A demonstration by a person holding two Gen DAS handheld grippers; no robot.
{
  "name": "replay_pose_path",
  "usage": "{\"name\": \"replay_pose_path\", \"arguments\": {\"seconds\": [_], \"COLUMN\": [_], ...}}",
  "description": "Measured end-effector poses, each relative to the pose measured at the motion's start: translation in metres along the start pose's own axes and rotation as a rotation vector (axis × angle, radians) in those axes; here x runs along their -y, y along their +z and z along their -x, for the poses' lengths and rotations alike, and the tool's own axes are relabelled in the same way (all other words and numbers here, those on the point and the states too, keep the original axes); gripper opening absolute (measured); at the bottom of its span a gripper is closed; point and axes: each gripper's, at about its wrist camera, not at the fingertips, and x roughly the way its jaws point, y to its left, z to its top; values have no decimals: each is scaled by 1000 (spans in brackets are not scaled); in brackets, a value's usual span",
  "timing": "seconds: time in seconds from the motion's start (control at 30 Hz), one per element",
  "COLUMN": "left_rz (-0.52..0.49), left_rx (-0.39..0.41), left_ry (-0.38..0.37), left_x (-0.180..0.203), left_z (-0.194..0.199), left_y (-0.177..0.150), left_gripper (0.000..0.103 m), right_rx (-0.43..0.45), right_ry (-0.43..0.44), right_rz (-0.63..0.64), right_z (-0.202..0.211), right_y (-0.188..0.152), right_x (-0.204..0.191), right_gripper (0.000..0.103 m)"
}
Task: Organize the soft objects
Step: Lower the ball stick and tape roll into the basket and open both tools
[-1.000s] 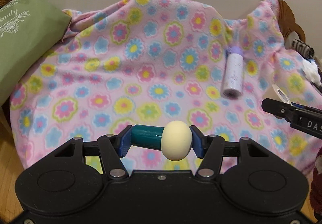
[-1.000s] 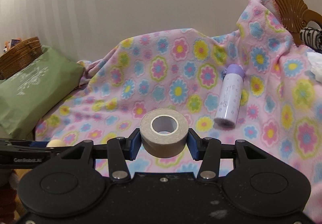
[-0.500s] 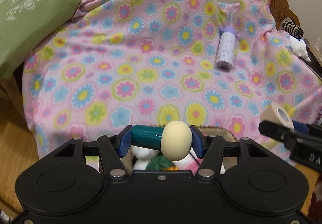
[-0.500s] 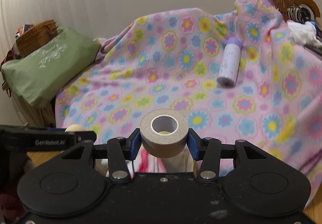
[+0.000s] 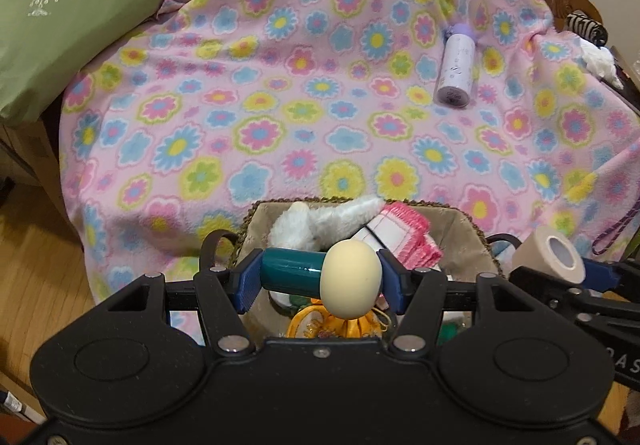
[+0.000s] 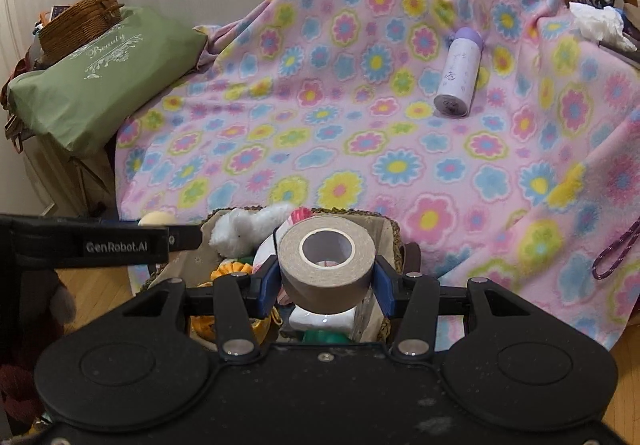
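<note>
Flower-print fleece blanket (image 5: pixel 280 117) spread behind a woven basket (image 5: pixel 468 233) of soft toys.
Left gripper (image 5: pixel 318 281) clamps a teal-handled cream massager (image 5: pixel 350 283) over the basket; right gripper (image 6: pixel 326 275) pinches a tan tape roll (image 6: pixel 326 263) above it.

Both wrist cameras look forward and downward from above the basket (image 5: pixel 468 233), close over its open top, facing the flowered blanket (image 5: pixel 280 85) beyond it. The left view sits left of the basket (image 6: pixel 396 241), the right view right of it. Both share the basket, blanket, lilac bottle (image 5: pixel 456 71) and green cushion (image 6: pixel 100 85).
</note>
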Motion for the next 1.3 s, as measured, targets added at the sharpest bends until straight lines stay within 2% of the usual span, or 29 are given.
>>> {"name": "replay_pose_path", "arguments": {"seconds": [0.13, 0.47, 0.93, 1.07, 1.3], "left_rz": [3, 21, 31, 33, 28], "left_rx": [-4, -46, -73, -70, -75], "left_ry": [22, 3, 15, 18, 19], "left_x": [-2, -7, -8, -8, -9], "left_z": [-3, -11, -22, -21, -20], "left_y": [-3, -4, 2, 2, 1], "left_gripper": [56, 56, 57, 64, 64], "right_rx": [-12, -48, -65, -61, -56], "right_ry": [1, 6, 28, 25, 16], "right_rz": [29, 63, 85, 82, 90], "right_z": [-2, -10, -14, -14, -12], "right_y": [1, 3, 3, 3, 2], "right_x": [-5, -10, -10, -10, -11], "right_gripper": [48, 48, 48, 48, 50]}}
